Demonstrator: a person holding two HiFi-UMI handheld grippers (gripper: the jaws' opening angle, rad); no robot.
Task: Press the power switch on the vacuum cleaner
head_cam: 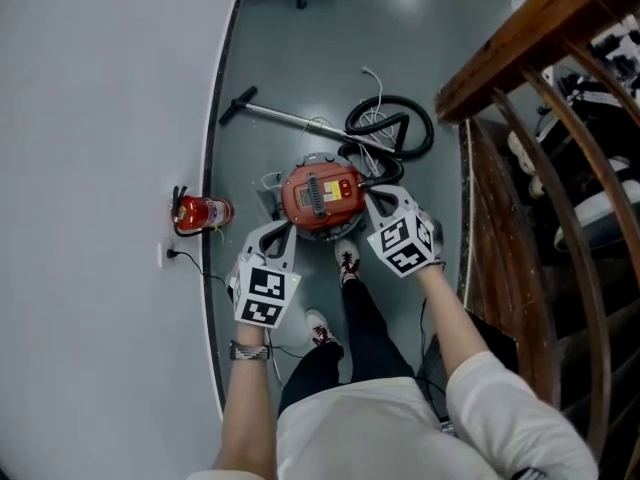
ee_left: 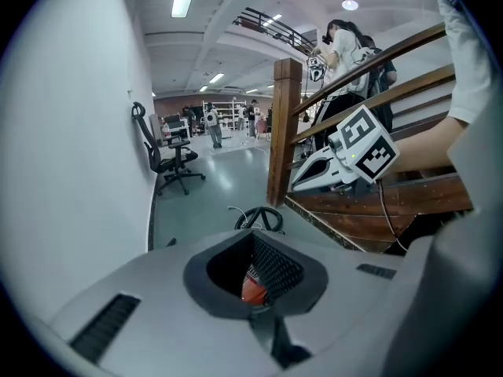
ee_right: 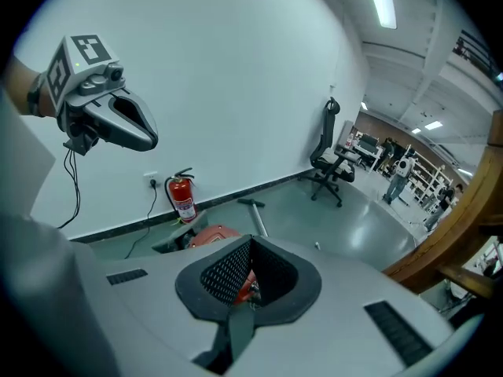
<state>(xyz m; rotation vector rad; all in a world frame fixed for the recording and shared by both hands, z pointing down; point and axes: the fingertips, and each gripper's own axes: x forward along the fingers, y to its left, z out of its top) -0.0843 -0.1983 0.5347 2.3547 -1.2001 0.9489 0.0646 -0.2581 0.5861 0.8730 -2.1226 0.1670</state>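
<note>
The red vacuum cleaner is sitting on the grey floor, just ahead of the person's shoes, and both hands are gathering over it. The left gripper is hovering above the vacuum cleaner's near-left edge. Its jaws are clenched together with nothing between them, and a sliver of red housing is showing past their tips. The right gripper is hanging over the vacuum cleaner's right side, its jaws likewise pressed tight and empty. Both are being held clear of the housing. A black hose is coiling just beyond the vacuum cleaner, and a metal wand is stretching away to its far left. A fire extinguisher is lying to the vacuum cleaner's left, against the white wall. The power switch is proving too small to pick out.
</note>
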